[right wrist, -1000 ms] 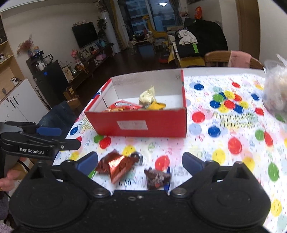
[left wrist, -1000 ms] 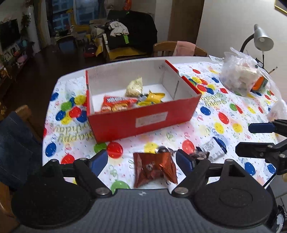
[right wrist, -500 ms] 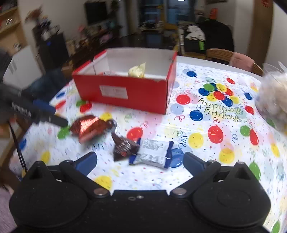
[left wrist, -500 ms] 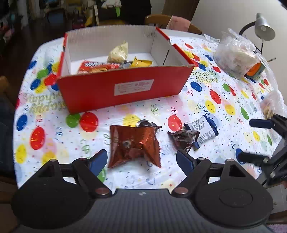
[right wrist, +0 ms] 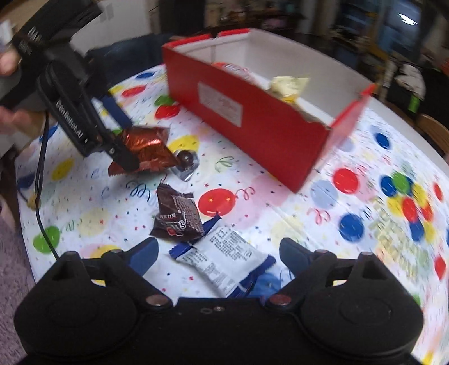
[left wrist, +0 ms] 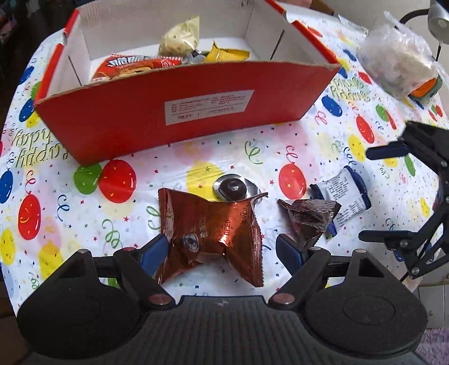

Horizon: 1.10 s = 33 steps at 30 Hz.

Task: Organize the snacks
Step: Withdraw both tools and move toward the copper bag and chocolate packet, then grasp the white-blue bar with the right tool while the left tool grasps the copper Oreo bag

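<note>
A red cardboard box (left wrist: 179, 112) (right wrist: 252, 118) on the balloon-print tablecloth holds several snacks. In front of it lie a copper foil snack packet (left wrist: 213, 233) (right wrist: 146, 148), a small round chocolate in a clear wrapper (left wrist: 234, 189) (right wrist: 186, 160), a dark brown candy bag (left wrist: 308, 217) (right wrist: 176, 219) and a white and blue packet (left wrist: 345, 193) (right wrist: 221, 261). My left gripper (left wrist: 221, 252) is open, its jaws on either side of the copper packet. My right gripper (right wrist: 217, 252) is open, its jaws on either side of the white and blue packet.
A clear plastic bag of white items (left wrist: 395, 64) and an orange object (left wrist: 423, 89) sit at the table's far right, by a desk lamp (left wrist: 437, 16). The near table edge runs just under both grippers. Chairs stand around the table.
Both grippers have moved down and forward toward the table. The left one now straddles the copper packet and the right one straddles the white and blue packet. Both stayed open.
</note>
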Each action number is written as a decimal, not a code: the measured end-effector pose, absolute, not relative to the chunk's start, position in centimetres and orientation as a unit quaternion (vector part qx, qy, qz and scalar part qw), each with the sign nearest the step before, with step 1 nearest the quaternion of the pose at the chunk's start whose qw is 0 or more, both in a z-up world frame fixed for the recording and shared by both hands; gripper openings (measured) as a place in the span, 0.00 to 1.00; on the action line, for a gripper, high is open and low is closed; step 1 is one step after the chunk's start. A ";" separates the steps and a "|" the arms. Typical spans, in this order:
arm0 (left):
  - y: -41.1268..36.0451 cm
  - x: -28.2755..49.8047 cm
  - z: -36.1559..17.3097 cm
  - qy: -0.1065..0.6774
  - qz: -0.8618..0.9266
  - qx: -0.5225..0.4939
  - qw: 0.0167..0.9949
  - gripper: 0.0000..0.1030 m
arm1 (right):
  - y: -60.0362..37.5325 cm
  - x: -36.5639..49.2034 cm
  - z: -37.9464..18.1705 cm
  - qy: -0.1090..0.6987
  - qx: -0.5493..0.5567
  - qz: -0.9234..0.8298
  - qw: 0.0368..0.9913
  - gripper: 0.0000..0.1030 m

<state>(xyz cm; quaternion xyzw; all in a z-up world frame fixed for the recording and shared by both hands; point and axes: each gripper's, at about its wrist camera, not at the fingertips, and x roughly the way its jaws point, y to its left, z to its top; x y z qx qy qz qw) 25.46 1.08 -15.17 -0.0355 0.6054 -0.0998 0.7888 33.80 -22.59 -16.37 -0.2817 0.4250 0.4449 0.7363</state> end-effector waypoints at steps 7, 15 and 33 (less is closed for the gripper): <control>1.2 27.3 -16.6 0.627 -0.091 -0.032 0.773 0.82 | -20.8 34.0 -18.6 0.412 -0.361 0.508 0.665 0.80; 0.7 27.8 -17.9 0.611 -0.076 -0.024 0.787 0.82 | -20.8 34.5 -19.8 0.416 -0.373 0.528 0.639 0.74; 1.1 26.6 -17.4 0.582 -0.047 -0.036 0.811 0.71 | -23.1 32.6 -19.8 0.457 -0.268 0.428 0.733 0.48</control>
